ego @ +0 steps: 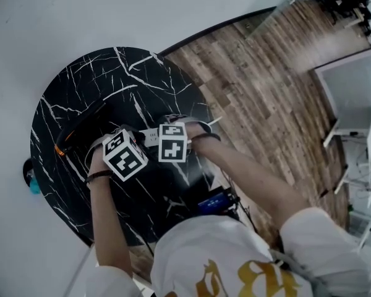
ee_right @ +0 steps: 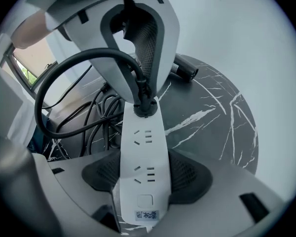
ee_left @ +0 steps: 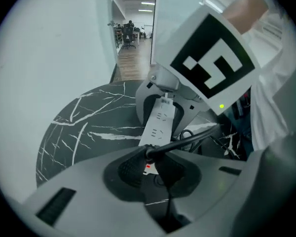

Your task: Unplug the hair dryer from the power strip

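A white power strip (ee_right: pixel 143 157) lies on the black marble table (ego: pixel 142 79). My right gripper (ee_right: pixel 144 179) is shut on the strip's near end, with one pad on each long side. A black plug (ee_right: pixel 144 105) sits in the strip's far socket. My left gripper (ee_right: pixel 143 90) comes down from above and is shut on that plug. In the left gripper view the dark pads (ee_left: pixel 130 169) pinch the plug (ee_left: pixel 149 153) over the strip (ee_left: pixel 158 125). The black cable (ee_right: pixel 54 90) loops away to the left. The black hair dryer (ego: pixel 79 132) lies on the table beyond the left gripper.
Several coiled black cables (ee_right: pixel 96 115) lie beside the strip near the table's edge. A dark device with a blue screen (ego: pixel 216 200) sits at the near edge by the person's body. Wooden floor (ego: pixel 266 85) lies right of the table, and a white desk (ego: pixel 352 98) stands farther right.
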`<state>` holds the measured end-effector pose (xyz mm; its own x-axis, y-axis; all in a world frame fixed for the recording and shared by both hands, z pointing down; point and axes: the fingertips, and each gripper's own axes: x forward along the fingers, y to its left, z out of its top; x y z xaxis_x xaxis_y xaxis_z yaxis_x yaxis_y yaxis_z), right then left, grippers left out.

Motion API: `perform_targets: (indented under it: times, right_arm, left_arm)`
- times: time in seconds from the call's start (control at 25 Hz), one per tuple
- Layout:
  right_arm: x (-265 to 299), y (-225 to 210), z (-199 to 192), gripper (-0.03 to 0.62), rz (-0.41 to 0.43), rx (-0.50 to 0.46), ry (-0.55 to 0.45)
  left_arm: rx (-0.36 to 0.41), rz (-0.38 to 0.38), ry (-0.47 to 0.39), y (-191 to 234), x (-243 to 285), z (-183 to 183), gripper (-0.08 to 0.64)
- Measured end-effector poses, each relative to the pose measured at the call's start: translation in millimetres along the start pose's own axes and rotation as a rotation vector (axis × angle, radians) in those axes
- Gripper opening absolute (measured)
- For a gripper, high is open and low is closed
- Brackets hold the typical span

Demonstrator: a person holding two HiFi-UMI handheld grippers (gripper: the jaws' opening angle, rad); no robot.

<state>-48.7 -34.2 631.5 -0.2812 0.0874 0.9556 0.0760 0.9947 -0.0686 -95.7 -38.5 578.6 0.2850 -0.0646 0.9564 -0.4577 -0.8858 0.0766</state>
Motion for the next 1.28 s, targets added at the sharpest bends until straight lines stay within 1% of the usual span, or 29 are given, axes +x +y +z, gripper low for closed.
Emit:
perform_targets:
  times: [0.04,0.08,0.2,0.24,0.28,0.32,0.48,0.52,0.56,0.6,0.72,0.76,0.8,0.84,0.96,1.0,1.04,1.2,1.24,1.28]
  right_arm:
    - [0.3,1.2,0.6,0.268,0.000,-0.004,0.001]
    - [0.6,1.7,1.3,0.268,-0.002,-0.009,0.002]
    - [0.3,-0.7,0.8,0.268,-0.010,-0.010,0.002]
    - [0.1,-0.1,0.0,0.268,-0.010,-0.002,0.001]
    - [0.2,0.8,-0.7,0.268,-0.007,0.004,0.000]
    - [0.1,1.3,-1.0,0.268,-0.006,0.008,-0.001]
    - [0.5,-1.1,1.3,0.268,-0.004,0.012,0.008]
    - [0.8,-1.9,1.8,0.268,-0.004,0.008,0.012]
    - [1.0,-2.2,2.1,0.268,-0.004,0.004,0.016]
    - [1.2,-1.6,2.2,0.268,-0.004,0.000,0.019]
    - [1.2,1.6,1.1,0.268,-0.003,-0.001,0.029]
    - [1.1,2.1,0.8,0.268,-0.003,0.002,0.028]
    - [1.1,2.5,0.9,0.268,-0.002,0.007,0.026]
    - [1.3,2.3,1.3,0.268,-0.002,0.011,0.025]
    - [1.2,-1.1,1.3,0.268,-0.008,0.015,0.029]
    - [1.0,-1.7,0.8,0.268,-0.009,0.013,0.030]
    - [1.0,-1.5,0.7,0.268,-0.009,0.012,0.030]
    - [1.9,0.0,1.7,0.268,-0.010,0.007,0.024]
    - [1.7,-0.5,1.2,0.268,-0.011,0.010,0.023]
    - [1.5,-0.8,0.9,0.268,-0.011,0.013,0.022]
  left_arm:
    - [0.009,0.013,0.010,-1.7,0.9,-2.1,0.054]
    - [0.003,-0.003,0.008,-1.5,2.2,-3.9,0.054]
    - [-0.062,-0.146,-0.058,8.5,2.3,1.8,0.055]
    - [-0.077,-0.177,-0.074,9.7,1.0,4.1,0.057]
    - [-0.079,-0.183,-0.075,9.1,0.1,4.7,0.057]
    - [-0.069,-0.167,-0.064,7.5,-0.3,4.0,0.057]
    - [0.015,-0.038,0.004,0.9,-1.1,-0.6,0.055]
    - [0.025,-0.020,0.013,0.8,-1.2,-1.3,0.055]
    - [0.023,-0.018,0.014,0.9,-0.8,-2.0,0.055]
    - [0.012,-0.034,0.008,1.1,0.0,-2.8,0.055]
    - [-0.044,-0.126,-0.035,6.0,0.8,-1.2,0.055]
    - [-0.056,-0.145,-0.047,7.5,0.0,0.3,0.055]
    - [-0.059,-0.147,-0.048,7.7,-0.7,0.7,0.055]
    - [-0.051,-0.128,-0.039,6.8,-1.3,0.4,0.055]
    - [0.009,-0.021,0.012,2.2,-1.8,0.4,0.055]
    - [0.016,-0.004,0.018,1.4,-1.2,0.3,0.055]
    - [0.009,-0.008,0.015,1.1,-0.4,-0.6,0.055]
    - [-0.061,-0.120,-0.036,7.7,-1.1,-0.6,0.055]
    - [-0.063,-0.126,-0.040,8.2,-1.5,0.1,0.055]
    - [-0.053,-0.112,-0.039,7.2,-1.4,0.4,0.055]
